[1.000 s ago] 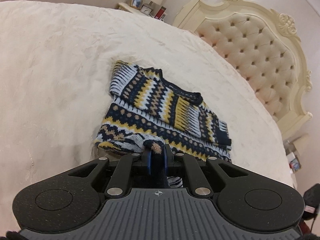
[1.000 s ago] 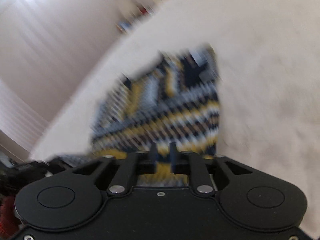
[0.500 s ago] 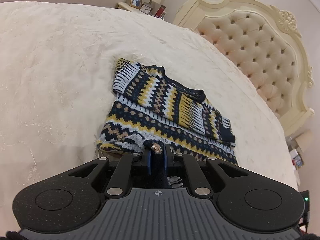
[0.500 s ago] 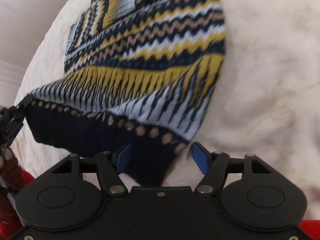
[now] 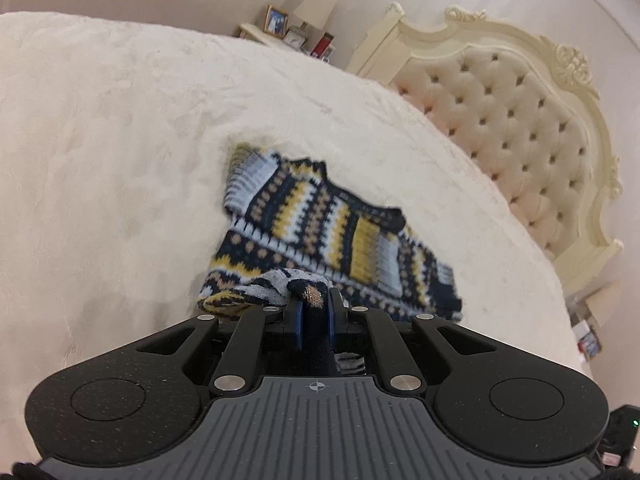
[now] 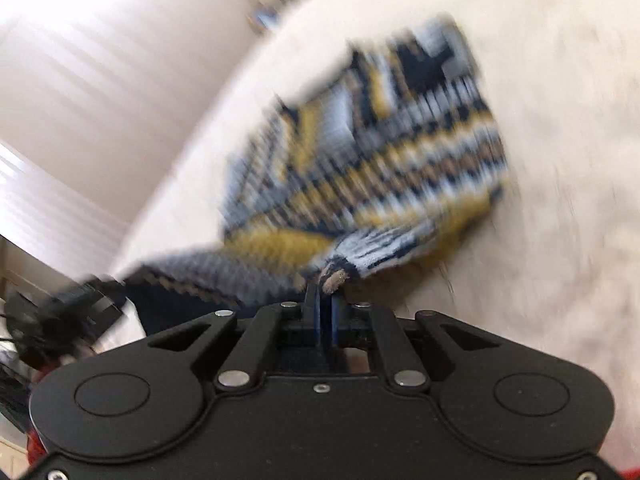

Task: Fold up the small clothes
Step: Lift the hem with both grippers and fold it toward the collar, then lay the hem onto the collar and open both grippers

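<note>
A small knit sweater (image 5: 328, 236) patterned in navy, yellow, white and tan lies on the cream bedspread (image 5: 104, 168), its sleeves folded over the body. My left gripper (image 5: 314, 308) is shut on the near hem and holds it bunched above the bed. In the right wrist view the sweater (image 6: 376, 168) is blurred. My right gripper (image 6: 326, 300) is shut on the other hem corner, which is lifted. The left gripper shows there at the far left edge (image 6: 72, 304).
A cream tufted headboard (image 5: 520, 128) stands at the right of the bed. A nightstand (image 5: 292, 36) with a picture frame and a lamp sits behind the bed. A pale curtain (image 6: 100, 92) hangs beyond the bed's edge.
My right gripper, open around the hem half a second ago, has shut on the hem corner and is moving fast. My left gripper has kept its grip and lifted the hem slightly.
</note>
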### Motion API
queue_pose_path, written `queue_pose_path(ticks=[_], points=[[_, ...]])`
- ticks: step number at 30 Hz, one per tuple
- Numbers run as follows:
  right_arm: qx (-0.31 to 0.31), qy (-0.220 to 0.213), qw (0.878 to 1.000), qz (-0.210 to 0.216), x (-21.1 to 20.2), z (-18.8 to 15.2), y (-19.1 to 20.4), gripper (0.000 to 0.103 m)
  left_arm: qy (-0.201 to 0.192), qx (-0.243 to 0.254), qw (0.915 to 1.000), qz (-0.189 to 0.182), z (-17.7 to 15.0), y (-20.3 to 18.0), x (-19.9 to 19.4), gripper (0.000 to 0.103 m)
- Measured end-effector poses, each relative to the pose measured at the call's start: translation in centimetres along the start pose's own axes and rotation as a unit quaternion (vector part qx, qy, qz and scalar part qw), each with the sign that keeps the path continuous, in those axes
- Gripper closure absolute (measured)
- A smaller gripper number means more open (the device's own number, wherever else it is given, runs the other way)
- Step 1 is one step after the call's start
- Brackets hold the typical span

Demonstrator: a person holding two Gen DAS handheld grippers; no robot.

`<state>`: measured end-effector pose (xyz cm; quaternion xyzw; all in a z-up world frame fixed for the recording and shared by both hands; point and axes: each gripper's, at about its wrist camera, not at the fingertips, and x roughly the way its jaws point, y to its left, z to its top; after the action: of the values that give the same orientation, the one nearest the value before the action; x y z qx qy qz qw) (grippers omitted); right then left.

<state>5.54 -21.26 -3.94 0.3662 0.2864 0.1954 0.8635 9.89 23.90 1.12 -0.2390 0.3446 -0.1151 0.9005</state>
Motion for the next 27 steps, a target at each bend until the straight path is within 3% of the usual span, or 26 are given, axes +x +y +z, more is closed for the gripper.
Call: queue_pose_path(ticks=[4, 14, 22, 27], points=[[-0.01, -0.069, 0.997, 0.032, -0.8, 2.1, 0.8, 0.09, -0.02, 0.005, 0.9998, -0.008, 1.5, -1.2, -0.3, 0.092], [-0.003, -0.164, 0.985, 0.061, 0.8, 8.5, 1.3, 0.09, -0.056, 0.014, 0.9981, -0.019, 6.7, -3.8, 2.0, 0.092], [0.02, -0.208, 0.976, 0.057, 4.3, 12.8, -0.9, 0.09, -0.051, 0.032, 0.9982, -0.009, 9.1, -4.7, 6.2, 0.092], [0.034, -0.201, 0.978, 0.038, 7.7, 14.5, -2.8, 0.09, -0.043, 0.026, 0.9987, 0.012, 9.7, -4.0, 10.0, 0.092]])
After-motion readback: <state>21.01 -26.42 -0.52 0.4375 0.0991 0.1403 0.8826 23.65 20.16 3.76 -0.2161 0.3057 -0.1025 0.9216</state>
